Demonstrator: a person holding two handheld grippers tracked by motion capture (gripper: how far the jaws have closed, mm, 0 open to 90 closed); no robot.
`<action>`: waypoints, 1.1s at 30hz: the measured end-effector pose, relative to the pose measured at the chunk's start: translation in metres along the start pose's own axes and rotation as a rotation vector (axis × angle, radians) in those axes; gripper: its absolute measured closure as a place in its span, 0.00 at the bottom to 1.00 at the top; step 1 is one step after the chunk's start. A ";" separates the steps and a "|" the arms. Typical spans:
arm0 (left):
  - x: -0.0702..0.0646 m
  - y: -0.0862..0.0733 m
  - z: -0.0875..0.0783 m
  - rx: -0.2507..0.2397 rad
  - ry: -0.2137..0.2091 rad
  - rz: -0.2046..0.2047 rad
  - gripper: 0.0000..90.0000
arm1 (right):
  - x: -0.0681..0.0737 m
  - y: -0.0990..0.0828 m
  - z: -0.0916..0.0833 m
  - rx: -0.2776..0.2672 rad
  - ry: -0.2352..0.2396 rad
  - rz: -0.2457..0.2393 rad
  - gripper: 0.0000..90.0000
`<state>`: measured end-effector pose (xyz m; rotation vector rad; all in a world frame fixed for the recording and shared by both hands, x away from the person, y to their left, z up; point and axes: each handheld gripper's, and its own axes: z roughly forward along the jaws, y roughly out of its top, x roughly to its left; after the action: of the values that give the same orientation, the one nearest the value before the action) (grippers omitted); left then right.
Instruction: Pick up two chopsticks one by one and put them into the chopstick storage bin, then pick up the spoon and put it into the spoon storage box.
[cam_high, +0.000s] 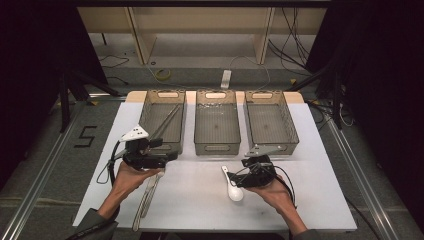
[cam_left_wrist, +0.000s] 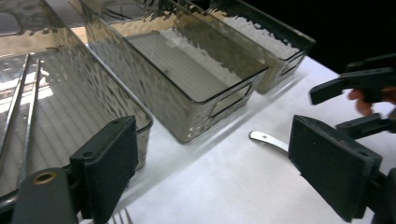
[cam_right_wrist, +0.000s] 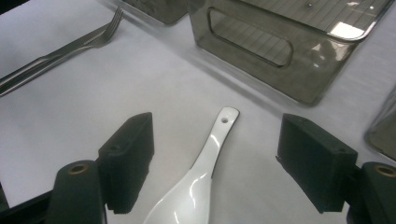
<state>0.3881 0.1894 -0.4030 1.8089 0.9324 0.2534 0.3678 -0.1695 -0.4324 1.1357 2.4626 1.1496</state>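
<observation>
Table edge: I saw the white rectangular table top (cam_high: 200, 200) run out close behind both of my hands, with bare surface between them and more off to the right.
Bins: three smoky clear plastic bins (cam_high: 216, 127) stood side by side along the far edge, and their near walls closed off the room ahead of me.
Left bin: two thin metal rods (cam_left_wrist: 21, 116) lay along its floor.
Open room: the widest free strip I had was the white band between the bins' near walls and my hands.
Left gripper: my left gripper (cam_left_wrist: 219, 172) sat just before the left bin's near corner, its jaws spread wide with nothing between them.
Forks: plain metal forks (cam_high: 146, 192) lay on the table just under and behind my left hand, tines toward the bins.
Right gripper: my right gripper (cam_right_wrist: 215, 172) stood low over the table with its jaws wide apart, one on each side of the spoon, pads clear of it.
Spoon place: the glossy white ceramic soup spoon (cam_right_wrist: 196, 182) lay on the table in front of the middle bin, just left of my right hand.
Spoon look: its deep bowl pointed back toward me, and its flat handle, with a small hole near the tip, pointed at the bins.
</observation>
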 end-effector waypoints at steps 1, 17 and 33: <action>-0.001 -0.001 -0.001 -0.001 -0.001 0.003 0.17 | 0.000 0.001 0.001 0.004 0.003 0.000 0.31; -0.011 -0.013 -0.018 -0.031 0.025 0.011 0.17 | -0.001 0.009 0.027 0.132 0.018 0.017 0.38; -0.015 -0.018 -0.022 -0.039 0.019 0.011 0.17 | 0.000 0.004 0.044 0.215 0.013 -0.005 0.51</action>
<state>0.3572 0.1968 -0.4054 1.7786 0.9251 0.2942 0.3905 -0.1428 -0.4596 1.1789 2.6477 0.9105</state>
